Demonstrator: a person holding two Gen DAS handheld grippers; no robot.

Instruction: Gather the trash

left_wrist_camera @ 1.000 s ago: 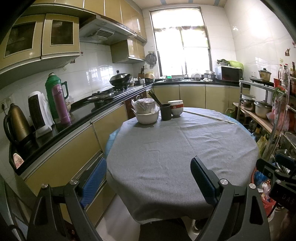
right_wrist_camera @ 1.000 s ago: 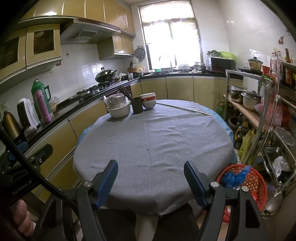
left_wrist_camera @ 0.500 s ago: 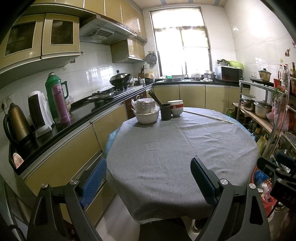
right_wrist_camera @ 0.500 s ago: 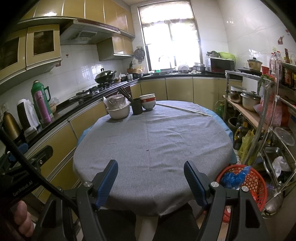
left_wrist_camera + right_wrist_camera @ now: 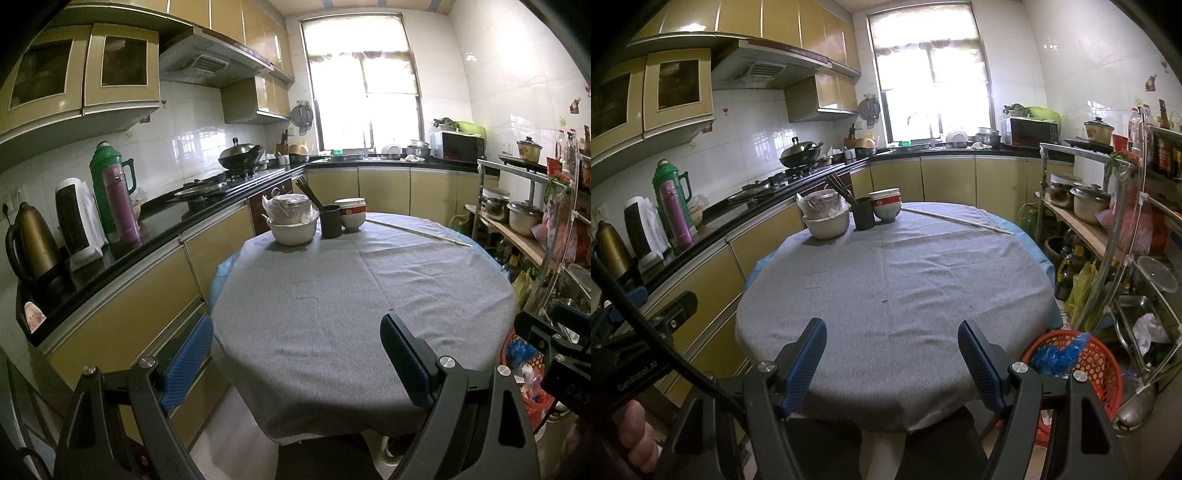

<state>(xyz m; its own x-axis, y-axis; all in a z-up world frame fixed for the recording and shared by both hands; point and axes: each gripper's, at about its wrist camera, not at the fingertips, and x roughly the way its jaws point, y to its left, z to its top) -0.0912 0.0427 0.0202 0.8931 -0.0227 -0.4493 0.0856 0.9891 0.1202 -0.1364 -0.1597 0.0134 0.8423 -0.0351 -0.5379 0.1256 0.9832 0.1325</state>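
A round table with a grey cloth point(image 5: 362, 295) point(image 5: 897, 280) fills the middle of both views. A red mesh trash basket point(image 5: 1097, 365) stands on the floor at the table's right, with blue plastic point(image 5: 1058, 354) in it; its edge shows in the left wrist view point(image 5: 511, 341). A tiny dark speck point(image 5: 885, 302) lies on the cloth. My left gripper point(image 5: 295, 354) is open and empty over the table's near left edge. My right gripper point(image 5: 892, 356) is open and empty over the near edge.
At the table's far side stand a white bowl with a bagged container point(image 5: 827, 221), a dark cup with chopsticks point(image 5: 863, 218), stacked bowls point(image 5: 886, 206) and a long white stick point(image 5: 956, 220). A counter point(image 5: 122, 251) runs along the left. A cluttered metal rack point(image 5: 1123, 236) stands right.
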